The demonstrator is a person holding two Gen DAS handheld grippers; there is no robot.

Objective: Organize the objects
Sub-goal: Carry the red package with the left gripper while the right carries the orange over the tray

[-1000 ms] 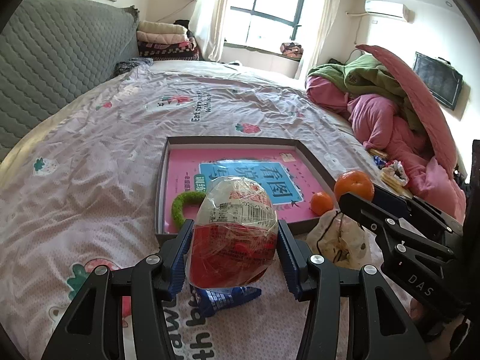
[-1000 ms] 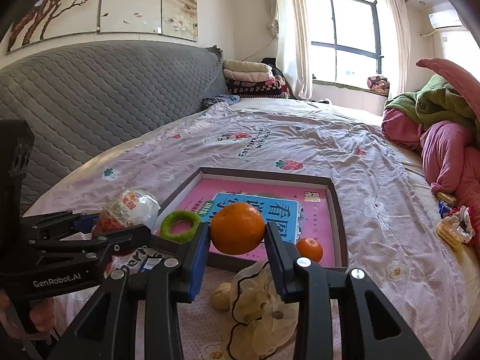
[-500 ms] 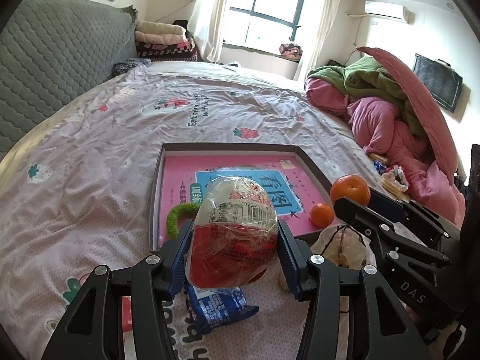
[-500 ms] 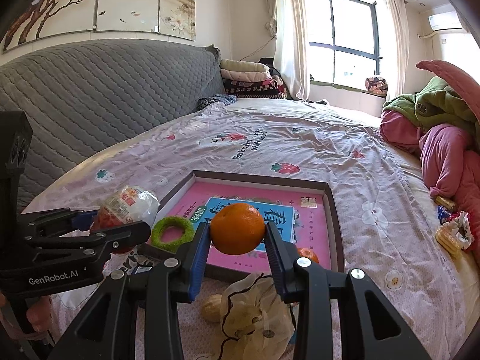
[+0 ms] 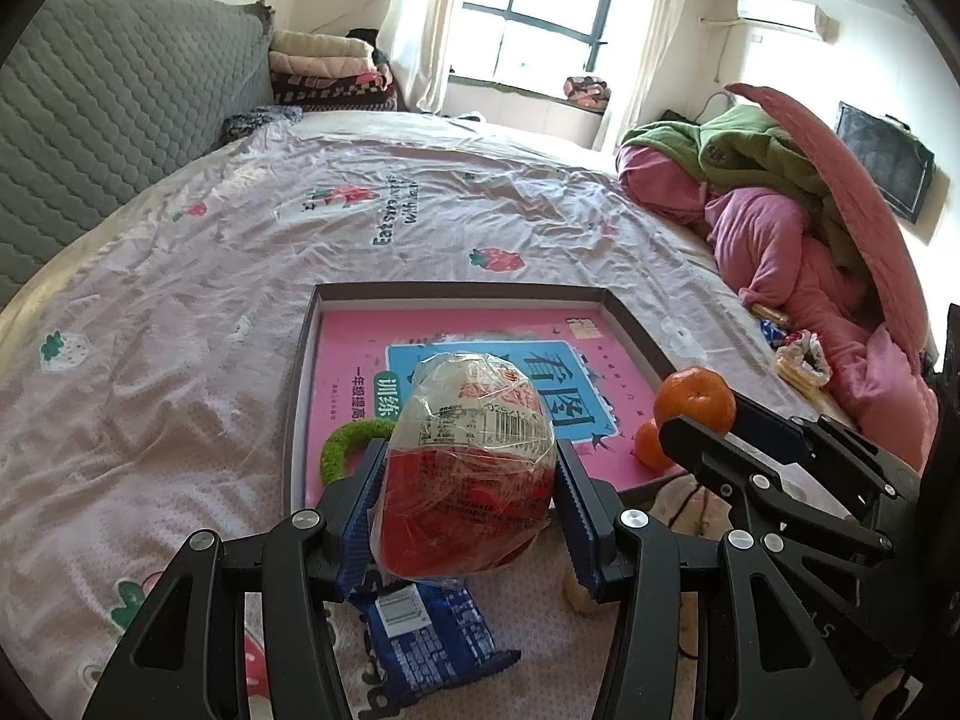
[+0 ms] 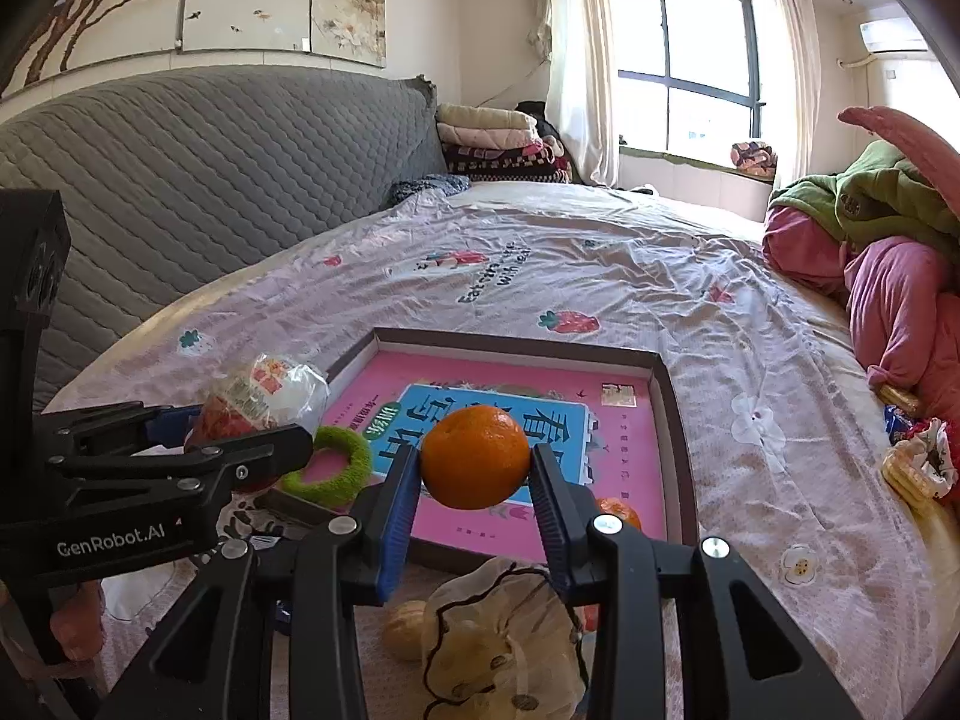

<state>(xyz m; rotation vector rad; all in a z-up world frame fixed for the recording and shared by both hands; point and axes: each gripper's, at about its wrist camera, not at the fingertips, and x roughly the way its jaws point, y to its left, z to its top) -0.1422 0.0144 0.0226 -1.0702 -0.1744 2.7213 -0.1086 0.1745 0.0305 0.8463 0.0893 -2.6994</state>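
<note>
A: What is the left gripper [image 5: 468, 480] doing?

B: It is pinching a wrapped snack [image 5: 468, 468], a clear plastic packet, red in its lower half with a printed label on top. The blue pads press on both its sides, and it is held in the air over the near edge of the tray [image 5: 300, 360].

A: And the right gripper [image 6: 474, 468]?

B: It is clamped on an orange [image 6: 475, 457], one pad on each side. The orange hangs above the near part of the tray, over the pink and blue book [image 6: 498, 414] that lies flat inside it.

A: What else is in the tray?

B: A green fuzzy ring [image 6: 330, 465] in the near left corner, and a smaller orange [image 6: 618, 510] near the right corner, partly hidden behind the right gripper in that view. From the left camera the small orange [image 5: 651, 447] sits just below the held one [image 5: 693, 399].

A: Where does the tray sit?

B: On the bed [image 5: 180, 312], on a pale sheet with strawberry prints.

A: Anything outside the tray?

B: A blue packet [image 5: 420, 636] lies on the sheet under the left gripper. A crumpled cream bag [image 6: 498, 642] lies beneath the right gripper, with a small tan round thing [image 6: 405, 630] beside it. Pink and green bedding [image 5: 780, 210] is piled on the far right.
</note>
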